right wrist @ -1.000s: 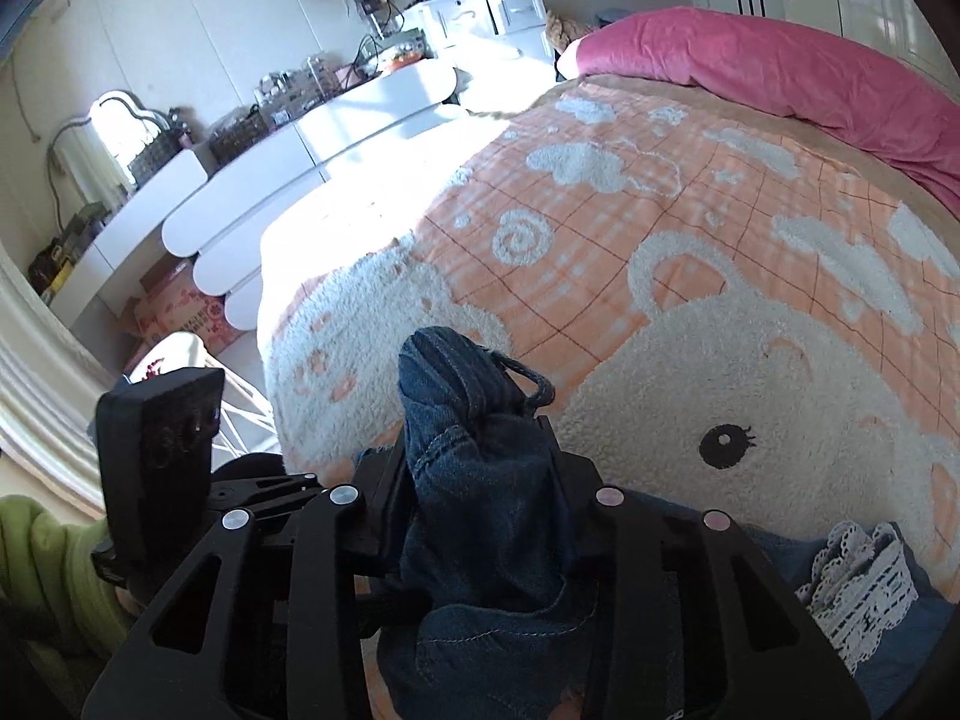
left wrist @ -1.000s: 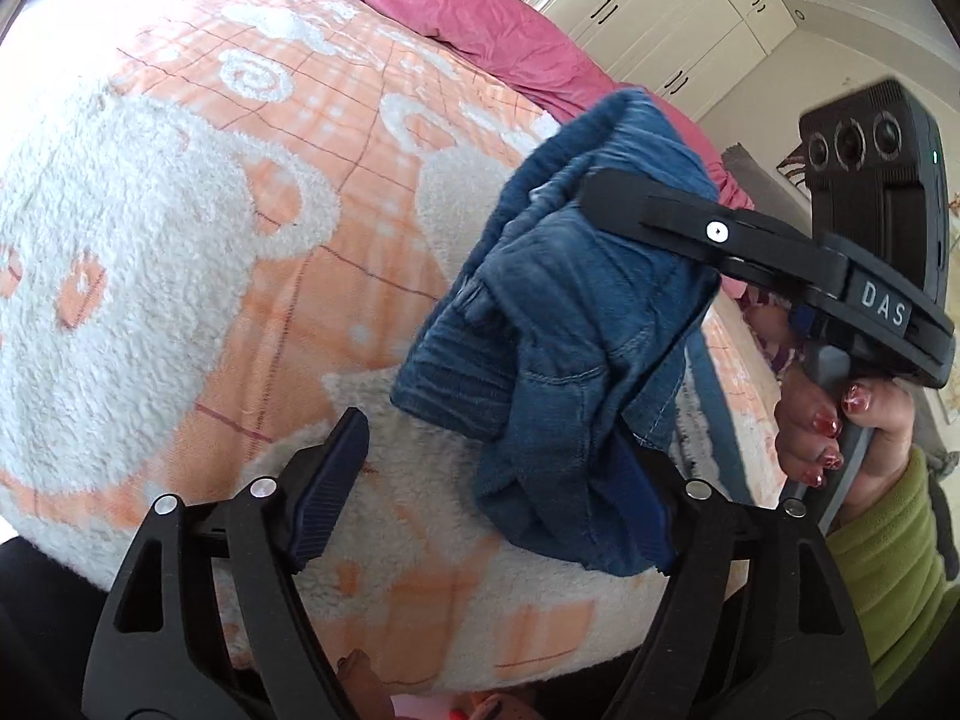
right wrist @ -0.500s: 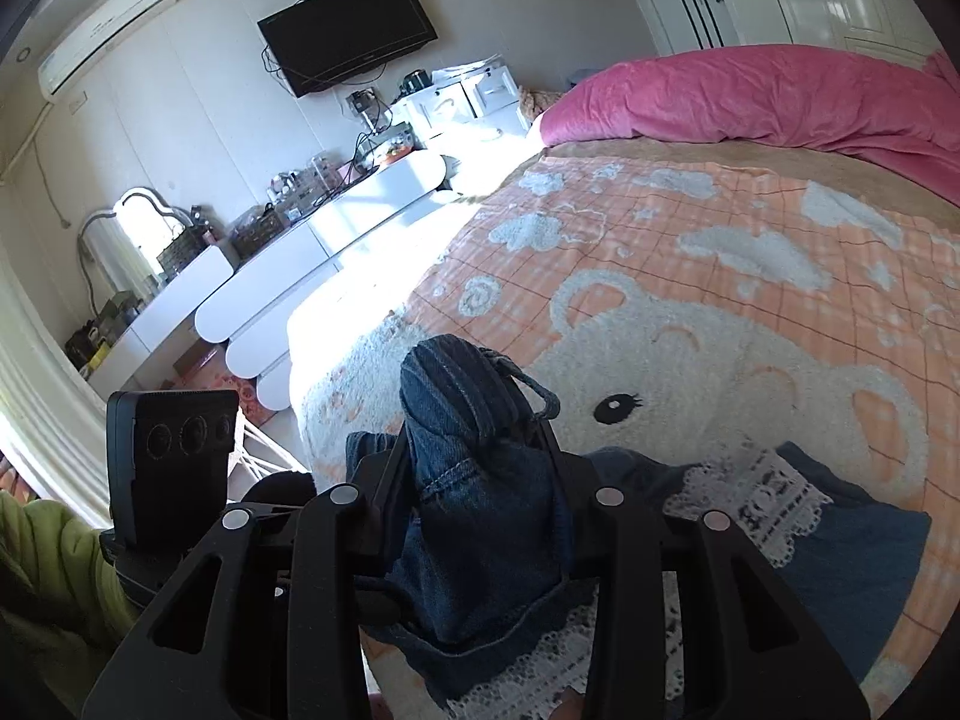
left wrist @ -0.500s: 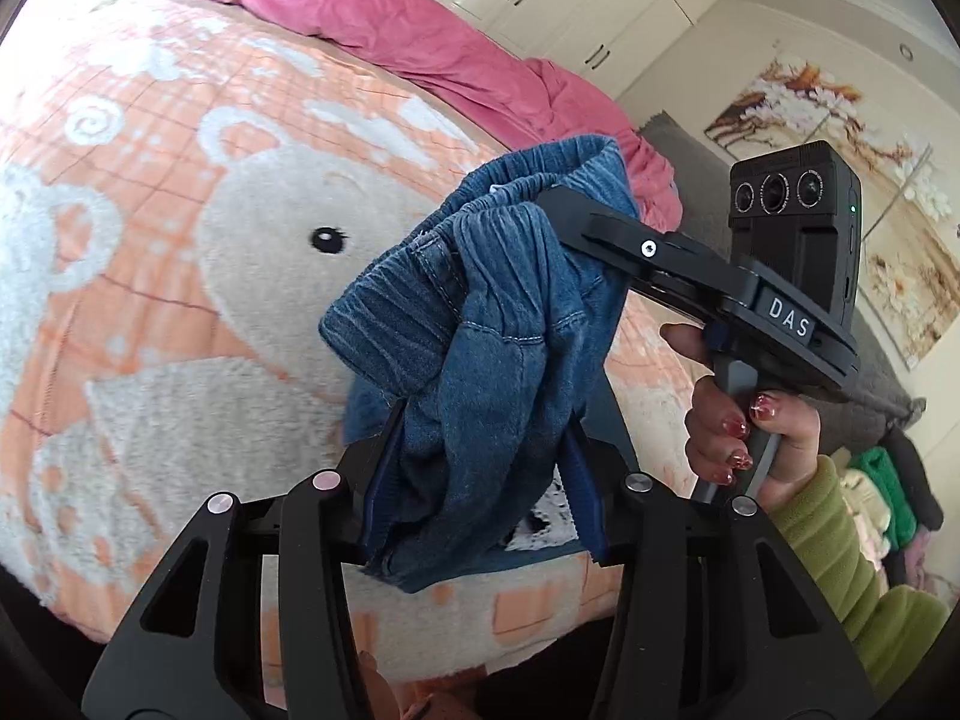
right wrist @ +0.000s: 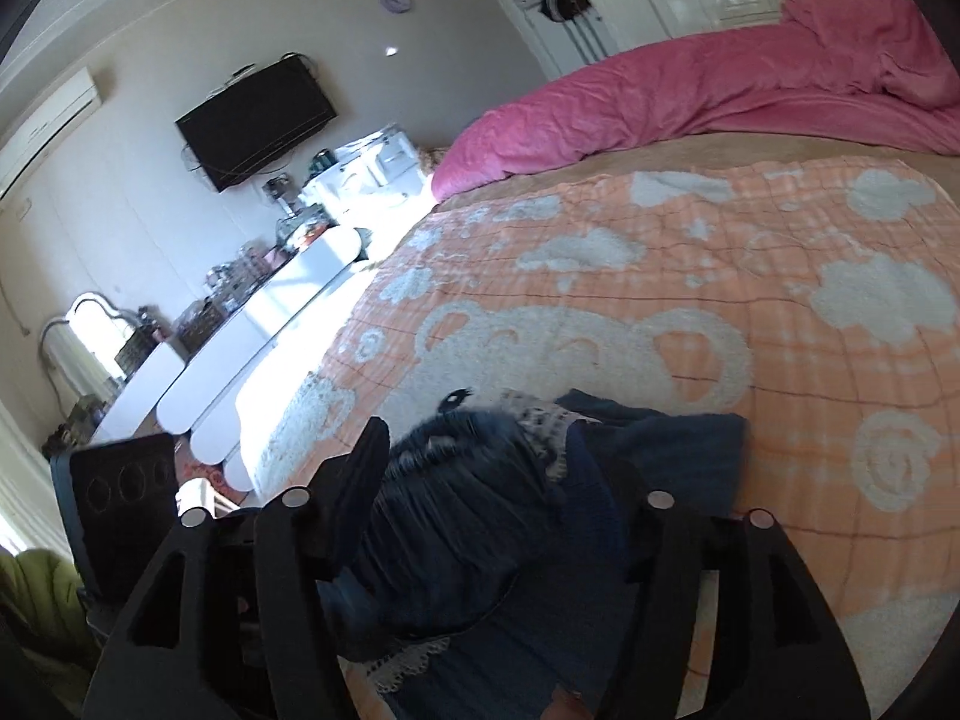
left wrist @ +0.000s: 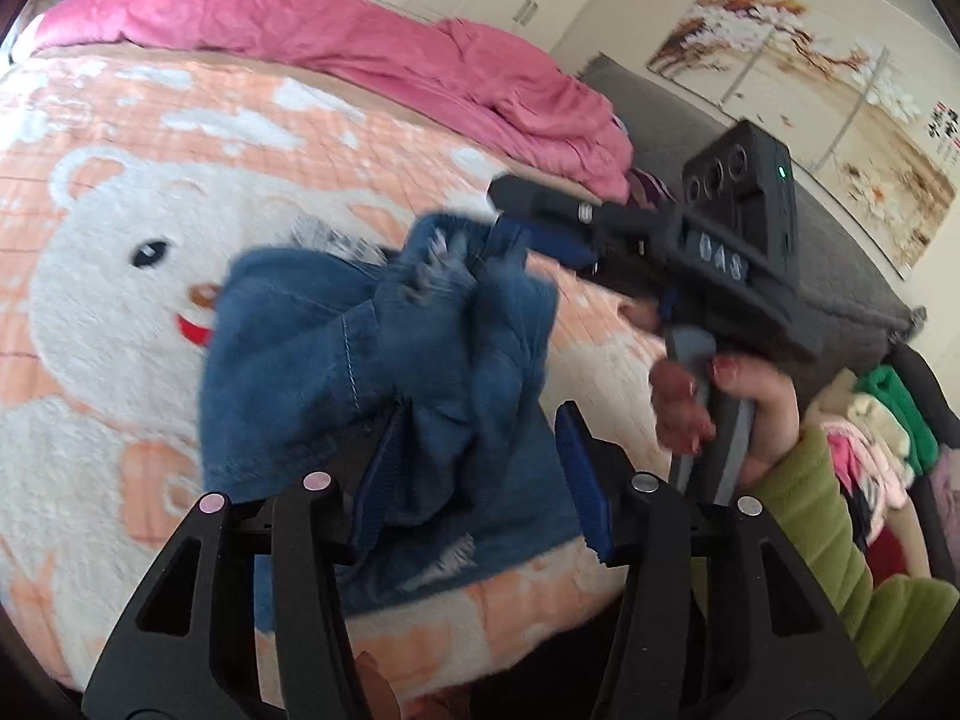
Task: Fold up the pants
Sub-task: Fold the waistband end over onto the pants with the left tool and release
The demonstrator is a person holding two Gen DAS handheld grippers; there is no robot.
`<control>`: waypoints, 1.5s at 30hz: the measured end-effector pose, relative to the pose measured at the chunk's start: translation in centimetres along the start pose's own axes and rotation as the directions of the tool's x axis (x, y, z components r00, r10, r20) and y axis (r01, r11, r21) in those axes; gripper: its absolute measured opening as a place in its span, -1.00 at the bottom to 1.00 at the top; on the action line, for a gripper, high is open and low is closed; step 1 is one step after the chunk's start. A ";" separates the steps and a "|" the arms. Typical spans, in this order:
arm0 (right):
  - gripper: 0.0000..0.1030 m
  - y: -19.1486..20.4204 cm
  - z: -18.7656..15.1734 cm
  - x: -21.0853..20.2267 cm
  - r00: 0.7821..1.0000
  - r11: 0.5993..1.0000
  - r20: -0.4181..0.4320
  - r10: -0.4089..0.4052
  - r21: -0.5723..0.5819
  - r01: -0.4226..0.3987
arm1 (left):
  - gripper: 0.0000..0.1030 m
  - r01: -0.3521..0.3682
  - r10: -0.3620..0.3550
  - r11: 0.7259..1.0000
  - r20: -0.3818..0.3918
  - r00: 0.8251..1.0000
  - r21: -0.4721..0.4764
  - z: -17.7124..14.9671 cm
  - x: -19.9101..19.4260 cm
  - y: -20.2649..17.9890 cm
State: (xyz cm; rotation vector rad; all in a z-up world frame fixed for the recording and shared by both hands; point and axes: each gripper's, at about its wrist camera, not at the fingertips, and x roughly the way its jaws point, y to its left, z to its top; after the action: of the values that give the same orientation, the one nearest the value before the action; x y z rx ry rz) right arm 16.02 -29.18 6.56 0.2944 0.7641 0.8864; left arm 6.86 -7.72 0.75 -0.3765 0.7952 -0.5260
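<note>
Denim pants (left wrist: 384,360), bunched at frame centre over the bear-print blanket (left wrist: 150,312), lie between both spread claws: left gripper (left wrist: 480,468) slightly parted, right gripper (right wrist: 480,468) just opening.

A pink duvet (right wrist: 750,78) lies beyond the bear-patterned blanket (left wrist: 180,192).

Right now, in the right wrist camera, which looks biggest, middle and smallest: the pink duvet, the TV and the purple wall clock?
1. Pink duvet, biggest.
2. TV.
3. Purple wall clock, smallest.
That is only how they look; the duvet is also nearer the camera.
</note>
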 end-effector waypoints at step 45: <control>0.61 10.9 -10.7 -4.9 0.981 0.951 -0.024 -0.194 -0.251 0.182 | 0.41 -0.261 0.265 0.962 -0.043 0.963 0.082 1.4 -1.3 2.8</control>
State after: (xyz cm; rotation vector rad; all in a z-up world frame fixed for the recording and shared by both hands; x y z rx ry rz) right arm 0.17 -27.12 7.12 -0.0216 0.7049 0.8003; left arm 8.00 -4.56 0.93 -0.1833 0.8600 -0.3169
